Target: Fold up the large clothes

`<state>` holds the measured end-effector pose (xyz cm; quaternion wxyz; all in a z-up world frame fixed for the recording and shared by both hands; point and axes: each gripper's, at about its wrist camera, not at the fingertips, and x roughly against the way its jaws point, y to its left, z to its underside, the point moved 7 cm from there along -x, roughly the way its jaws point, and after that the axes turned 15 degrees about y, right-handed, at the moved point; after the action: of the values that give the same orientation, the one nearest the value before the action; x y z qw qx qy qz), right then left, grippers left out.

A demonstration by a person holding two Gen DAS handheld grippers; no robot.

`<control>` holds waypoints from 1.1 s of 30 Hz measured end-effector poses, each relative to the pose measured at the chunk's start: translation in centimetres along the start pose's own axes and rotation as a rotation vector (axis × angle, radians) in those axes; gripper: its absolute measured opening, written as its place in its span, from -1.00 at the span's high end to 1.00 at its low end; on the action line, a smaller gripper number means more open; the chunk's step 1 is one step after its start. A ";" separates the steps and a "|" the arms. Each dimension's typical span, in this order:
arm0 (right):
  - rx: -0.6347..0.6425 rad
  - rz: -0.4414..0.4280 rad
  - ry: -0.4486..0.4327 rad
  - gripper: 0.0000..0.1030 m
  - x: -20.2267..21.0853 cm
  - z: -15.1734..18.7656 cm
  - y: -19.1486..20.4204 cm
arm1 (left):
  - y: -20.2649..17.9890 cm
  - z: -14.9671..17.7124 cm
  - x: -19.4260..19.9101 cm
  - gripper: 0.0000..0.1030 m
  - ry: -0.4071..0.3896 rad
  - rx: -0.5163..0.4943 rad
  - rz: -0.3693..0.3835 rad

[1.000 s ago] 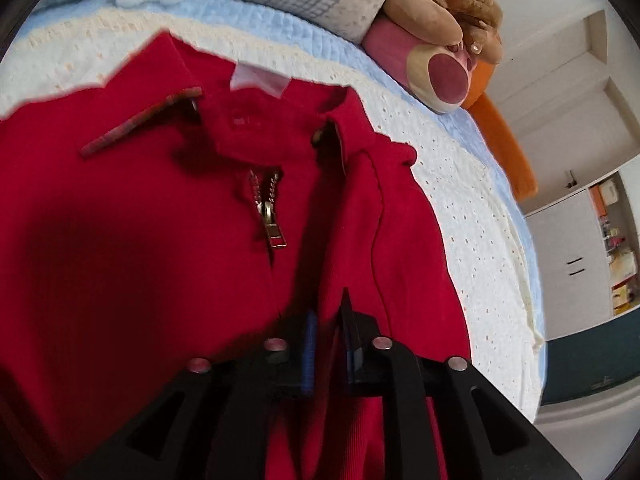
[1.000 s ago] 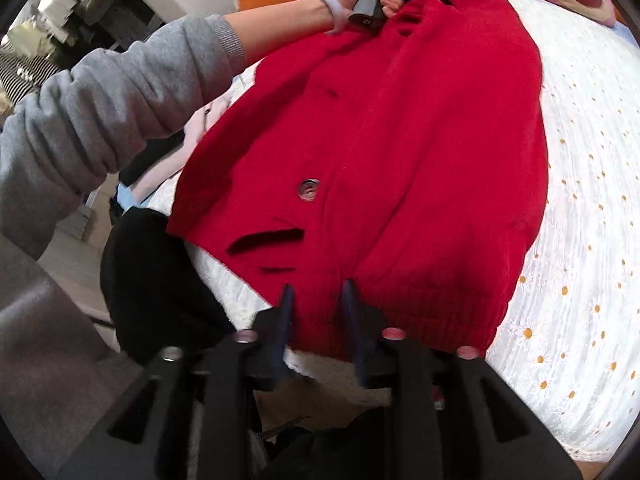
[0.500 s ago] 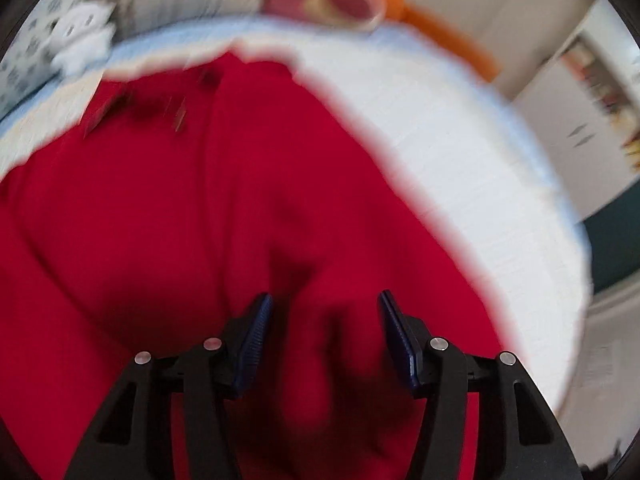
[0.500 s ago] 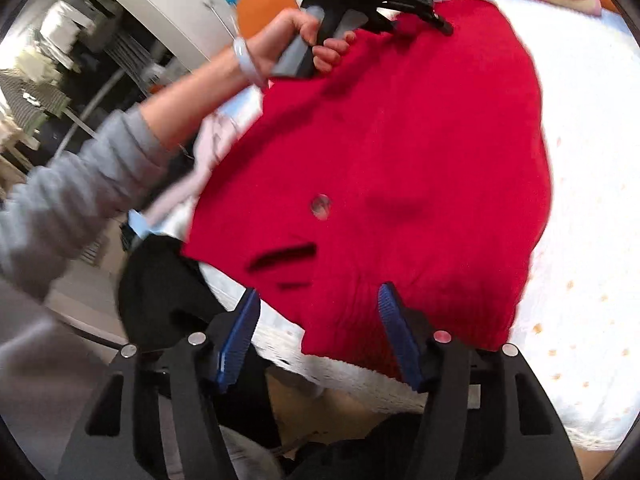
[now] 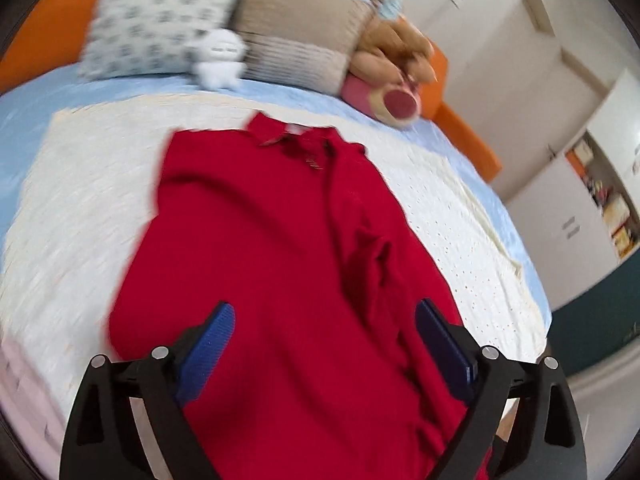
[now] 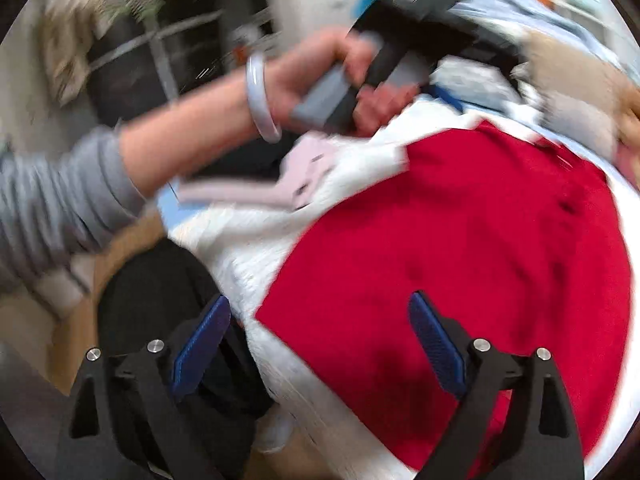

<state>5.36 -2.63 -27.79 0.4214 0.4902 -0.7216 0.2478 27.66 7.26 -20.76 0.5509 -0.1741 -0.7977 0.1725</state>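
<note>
A red knitted jacket (image 5: 280, 248) lies folded lengthwise on a white eyelet bedspread (image 5: 80, 200), collar toward the pillows. My left gripper (image 5: 324, 320) is open and empty, lifted above the jacket's lower part. My right gripper (image 6: 320, 316) is open and empty above the jacket's hem corner (image 6: 460, 260) near the bed edge. The right wrist view also shows the person's left hand holding the left gripper's handle (image 6: 360, 80) up over the bed. Both views are blurred by motion.
Pillows (image 5: 160, 20), a white plush (image 5: 220, 56) and a brown and pink plush (image 5: 392, 76) lie at the head of the bed. A pale pink garment (image 6: 288, 184) lies at the bed's left edge. Black clothing (image 6: 160, 300) sits below the bed edge. White wardrobes (image 5: 560, 100) stand at right.
Both grippers have let go of the red jacket and opened wide. Both have lifted back from it; the left one now looks down the whole jacket.
</note>
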 end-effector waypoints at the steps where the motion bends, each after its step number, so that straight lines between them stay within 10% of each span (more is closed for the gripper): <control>1: 0.045 0.024 0.037 -0.71 -1.5 0.1 1.0 | 1.2 1.1 0.8 -0.80 0.000 0.021 0.011; 10: 0.243 0.286 0.219 -0.32 -9.7 0.6 3.6 | 13.5 9.2 1.2 -0.80 0.059 0.239 0.041; 17: 0.056 0.039 0.217 0.17 -8.5 -1.5 1.0 | 16.8 11.3 1.1 -0.80 0.049 0.268 0.040; 20: 0.031 -0.021 0.232 0.07 -7.9 -1.5 0.3 | 17.0 11.6 1.2 -0.80 0.042 0.262 0.045; 23: 0.091 0.034 0.237 -0.52 -7.0 -0.8 0.6 | 16.9 11.2 0.5 -0.80 0.058 0.265 0.048; 33: 0.233 0.268 0.182 -0.32 -6.8 -1.0 2.2 | 16.5 11.2 -0.2 -0.80 0.068 0.251 0.019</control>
<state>4.83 2.37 -32.92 0.3884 0.4108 -0.7058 0.4268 18.68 20.78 -32.40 0.5933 -0.1174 -0.7492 0.2702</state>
